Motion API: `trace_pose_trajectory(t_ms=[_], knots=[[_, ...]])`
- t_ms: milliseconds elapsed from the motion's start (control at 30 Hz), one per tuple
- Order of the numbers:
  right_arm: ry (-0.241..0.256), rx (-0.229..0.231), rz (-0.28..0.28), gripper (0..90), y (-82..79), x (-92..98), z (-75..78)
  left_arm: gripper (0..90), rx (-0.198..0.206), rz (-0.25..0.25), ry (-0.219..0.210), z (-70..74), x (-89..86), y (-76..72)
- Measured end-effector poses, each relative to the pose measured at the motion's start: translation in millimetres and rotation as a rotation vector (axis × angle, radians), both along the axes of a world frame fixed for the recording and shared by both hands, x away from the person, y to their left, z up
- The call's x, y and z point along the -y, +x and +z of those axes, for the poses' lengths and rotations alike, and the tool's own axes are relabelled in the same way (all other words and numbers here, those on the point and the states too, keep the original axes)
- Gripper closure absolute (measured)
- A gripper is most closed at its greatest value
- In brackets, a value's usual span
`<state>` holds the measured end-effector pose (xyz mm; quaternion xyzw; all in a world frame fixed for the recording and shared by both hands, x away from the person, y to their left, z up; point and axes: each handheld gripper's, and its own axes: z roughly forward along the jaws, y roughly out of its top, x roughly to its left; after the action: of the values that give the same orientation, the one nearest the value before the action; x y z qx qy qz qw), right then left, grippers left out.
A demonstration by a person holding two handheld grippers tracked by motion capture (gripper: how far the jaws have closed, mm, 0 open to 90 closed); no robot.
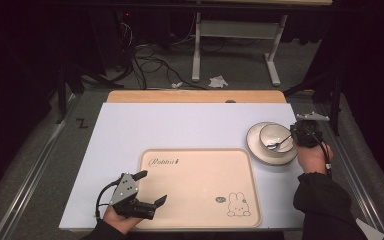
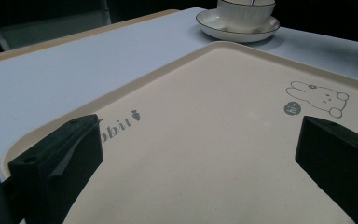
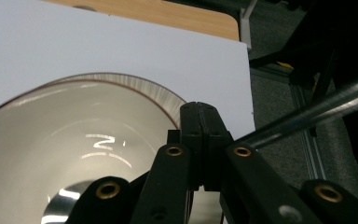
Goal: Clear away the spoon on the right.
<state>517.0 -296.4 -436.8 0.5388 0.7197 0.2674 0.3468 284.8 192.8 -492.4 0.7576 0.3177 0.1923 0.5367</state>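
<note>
The spoon lies in the bowl on its plate, right of the tray; the right gripper pinches its handle.

The left gripper gapes wide over the tray.

Right jaws clamp the spoon above the bowl.

Between my left jaws lies the cream rectangular plastic tray. Beyond them, the white ceramic bowl sits on its white saucer. My right jaws hang over that bowl.
</note>
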Motion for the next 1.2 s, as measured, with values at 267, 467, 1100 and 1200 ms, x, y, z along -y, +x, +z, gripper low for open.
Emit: trace_pose_trajectory(t_ms=[267, 467, 1100, 1200], knots=[[0.013, -0.009, -0.023, 90.0, -18.5, 22.2, 0.3, 1.2, 0.004, 0.001, 0.007, 0.1, 2.0, -0.1], [0.008, -0.021, -0.027, 90.0, -35.7, 30.6, -2.0, 1.2, 0.006, -0.003, 0.014, 0.1, 4.4, -0.3], [0.053, -0.008, -0.019, 90.0, -86.3, 34.0, -4.5, 1.5, 0.018, -0.031, 0.011, 1.5, 7.5, -2.1], [0.070, 0.041, 0.016, 90.0, -95.9, 30.5, 2.0, 1.6, 0.016, -0.033, 0.015, 1.1, 7.2, -2.1]])
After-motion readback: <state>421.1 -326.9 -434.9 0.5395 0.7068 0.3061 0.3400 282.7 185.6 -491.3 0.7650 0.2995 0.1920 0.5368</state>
